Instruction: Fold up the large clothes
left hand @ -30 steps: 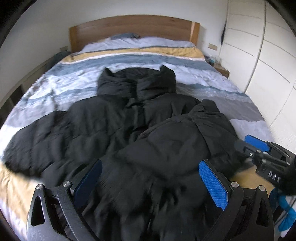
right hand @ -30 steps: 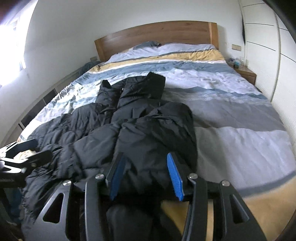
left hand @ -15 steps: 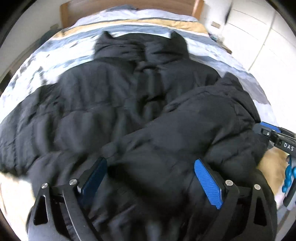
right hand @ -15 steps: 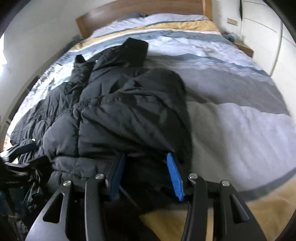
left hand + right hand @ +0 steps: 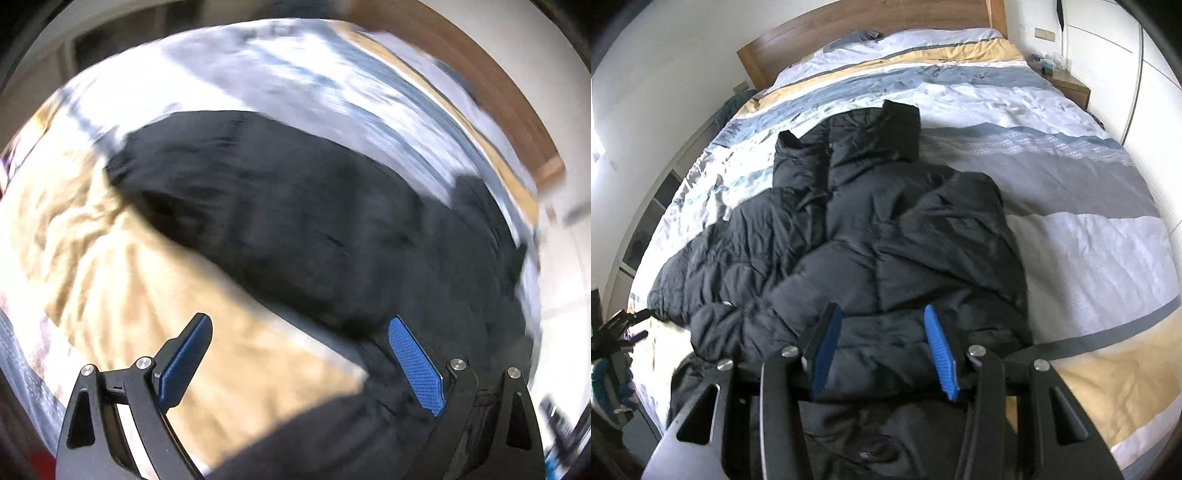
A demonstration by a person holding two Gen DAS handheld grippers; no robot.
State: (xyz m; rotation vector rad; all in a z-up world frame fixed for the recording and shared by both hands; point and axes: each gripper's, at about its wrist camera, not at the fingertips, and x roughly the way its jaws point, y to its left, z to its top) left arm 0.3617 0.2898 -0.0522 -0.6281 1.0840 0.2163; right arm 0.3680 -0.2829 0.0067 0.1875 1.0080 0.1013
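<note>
Open striped duvet [image 5: 1082, 236] is left free across the frame's right half; the centre and lower left are occupied by the black puffer jacket [image 5: 886, 236].

The left claw [image 5: 299, 363] is pointing down and its two blue pads are standing far apart. Nothing is sitting between them, so it is holding nothing. Its right pad is just beside the edge of the black coat [image 5: 314, 229]; the view is too blurry to tell if they are touching. In the right wrist view the left claw [image 5: 622, 325] is showing small at the left edge, with a blue-gloved hand [image 5: 609, 384] under it.

The right claw [image 5: 882, 350] is pointing down too. Its pads are standing about half way apart, over the puffy coat [image 5: 886, 240]. It is not clear if they are pinching it.
</note>
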